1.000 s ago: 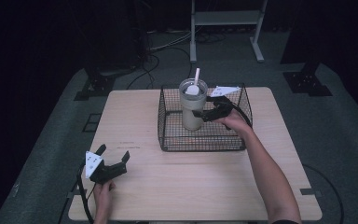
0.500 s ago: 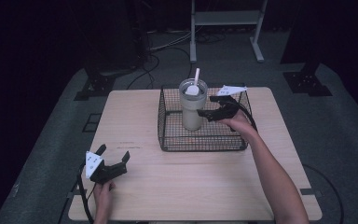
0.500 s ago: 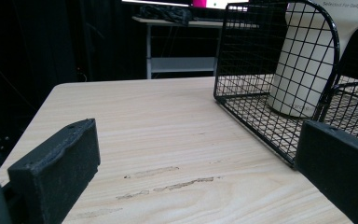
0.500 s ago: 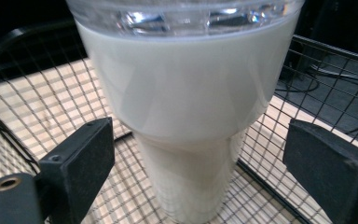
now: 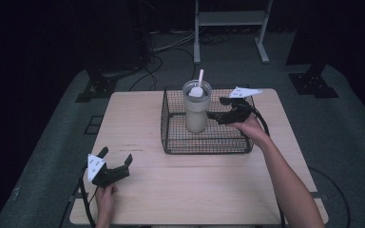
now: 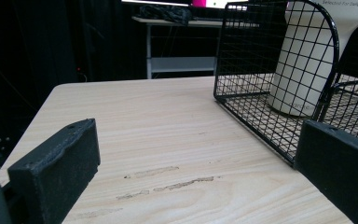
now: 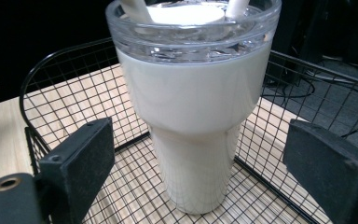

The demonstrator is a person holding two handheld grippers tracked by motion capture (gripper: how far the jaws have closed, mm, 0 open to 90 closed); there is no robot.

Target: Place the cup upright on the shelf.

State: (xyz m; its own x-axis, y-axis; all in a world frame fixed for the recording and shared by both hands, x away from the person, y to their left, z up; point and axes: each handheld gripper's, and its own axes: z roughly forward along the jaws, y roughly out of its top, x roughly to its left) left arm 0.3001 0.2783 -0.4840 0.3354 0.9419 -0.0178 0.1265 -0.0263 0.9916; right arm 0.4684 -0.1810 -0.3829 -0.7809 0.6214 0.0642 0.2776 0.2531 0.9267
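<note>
- The right gripper (image 5: 217, 108) is reaching into the wire basket (image 5: 171, 137) from its right side, with the person's right hand (image 5: 248, 125) behind it.
- Its jaws are standing wide apart, holding nothing.
- The tumbler (image 7: 191, 102) is standing upright on the basket floor, straight ahead of the right jaws and between their lines; neither jaw is touching it.
- The tumbler is white with a clear lid (image 7: 193, 25); a white straw (image 5: 200, 78) is rising from the lid, as the high view shows.
- In the right gripper view the basket's mesh is running below the jaws and its rim is curving behind the tumbler.
- The left gripper (image 5: 115, 163) is sitting low over the tabletop (image 5: 199, 185) near its front left corner, well apart from the basket, held by the left hand (image 5: 105, 194).
- Its jaws are also spread wide and holding nothing.
- In the left gripper view, bare wood (image 6: 158, 130) is lying between and ahead of the jaws, with some scuff marks (image 6: 168, 184) just beyond them.
- The basket (image 6: 279, 84) is showing ahead and toward the right jaw, with the tumbler (image 6: 312, 60) standing inside it behind the mesh.
- A grey three-cornered plate (image 5: 244, 91) is topping the right gripper, and another (image 5: 94, 166) the left.
</note>
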